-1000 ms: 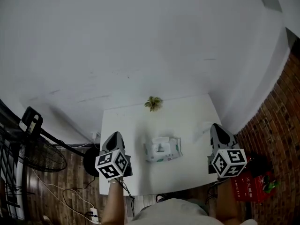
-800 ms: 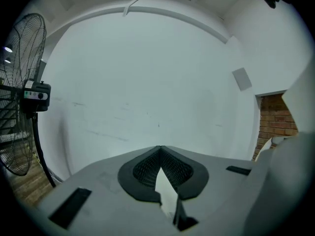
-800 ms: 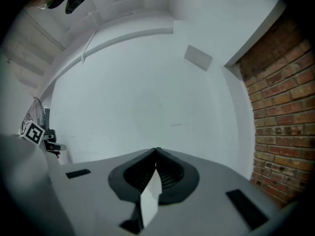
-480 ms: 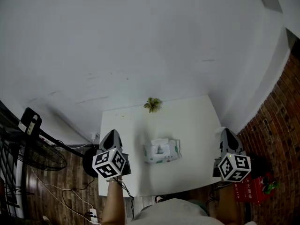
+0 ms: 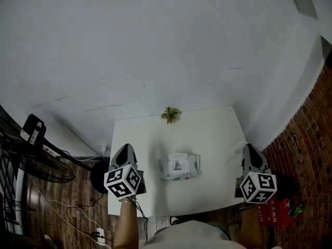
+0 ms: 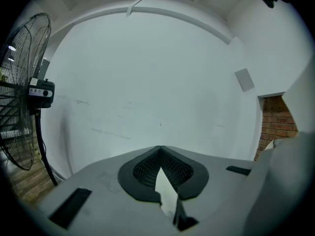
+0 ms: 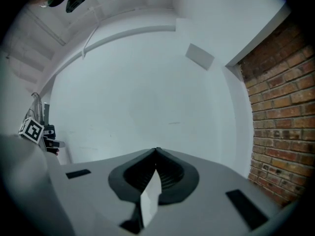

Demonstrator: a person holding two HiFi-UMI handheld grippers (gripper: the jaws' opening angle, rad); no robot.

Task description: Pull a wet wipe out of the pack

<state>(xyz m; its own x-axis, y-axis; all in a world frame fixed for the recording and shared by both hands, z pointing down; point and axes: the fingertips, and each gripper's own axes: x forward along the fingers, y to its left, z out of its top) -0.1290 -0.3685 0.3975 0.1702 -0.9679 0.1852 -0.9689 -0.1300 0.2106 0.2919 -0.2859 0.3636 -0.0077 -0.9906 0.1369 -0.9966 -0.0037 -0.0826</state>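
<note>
Tools being held shut and empty, either side of the pack [image 5: 179, 167]

The pack is lying at the middle of the white worktop [image 5: 207, 134], nearer than the small plant [image 5: 170, 114]. The left tool [image 5: 126, 148] is being held just left of it and the right tool [image 5: 250, 149] well off at the right edge, each with jaws pressed together on nothing. Something white is showing at the pack's top; flap or wipe cannot be told. An approach and a withdrawal are both being fitted by this. Any pull is judged best done with the light pack being pinned and only the top sheet being pinched.
</note>
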